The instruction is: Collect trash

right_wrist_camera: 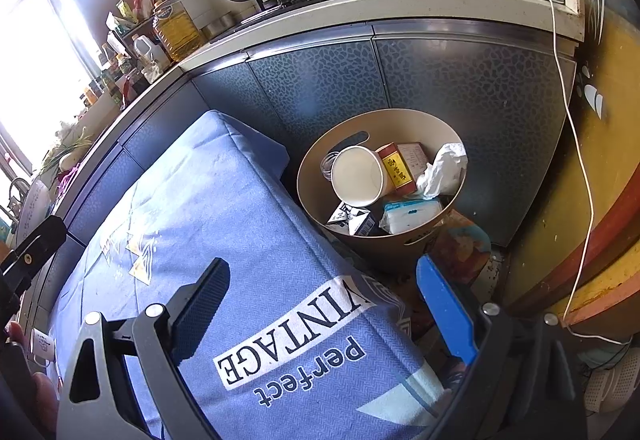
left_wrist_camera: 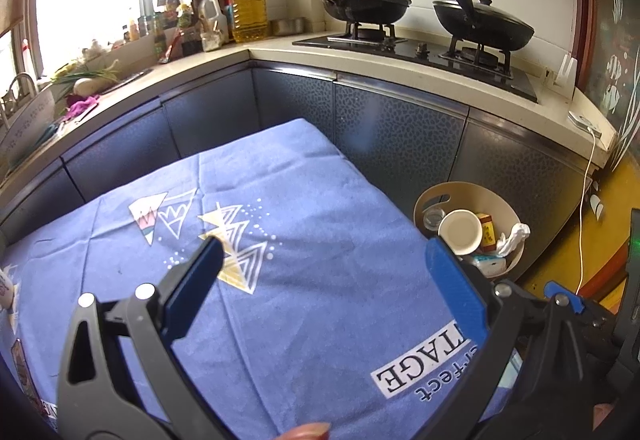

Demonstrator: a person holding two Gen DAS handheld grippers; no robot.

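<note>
Your left gripper (left_wrist_camera: 326, 252) is spread wide with nothing between its blue pads, hovering over the blue printed tablecloth (left_wrist_camera: 304, 200) that covers the table. Your right gripper (right_wrist_camera: 326, 276) is equally wide apart and empty, held over the cloth's near corner where the words "perfect VINTAGE" are printed. Just past that corner, on the floor against the dark patterned cabinet doors (right_wrist_camera: 400, 80), stands the round beige plastic trash bin (right_wrist_camera: 400, 120). Inside it lie a white paper cup (right_wrist_camera: 358, 176) on its side, a red and yellow carton (right_wrist_camera: 396, 170), a crumpled white tissue (right_wrist_camera: 444, 168), a wet-wipe pack (right_wrist_camera: 412, 214) and a small black-and-white box (right_wrist_camera: 354, 222). Two black lidded woks (left_wrist_camera: 366, 2) sit on the gas hob beyond.
</note>
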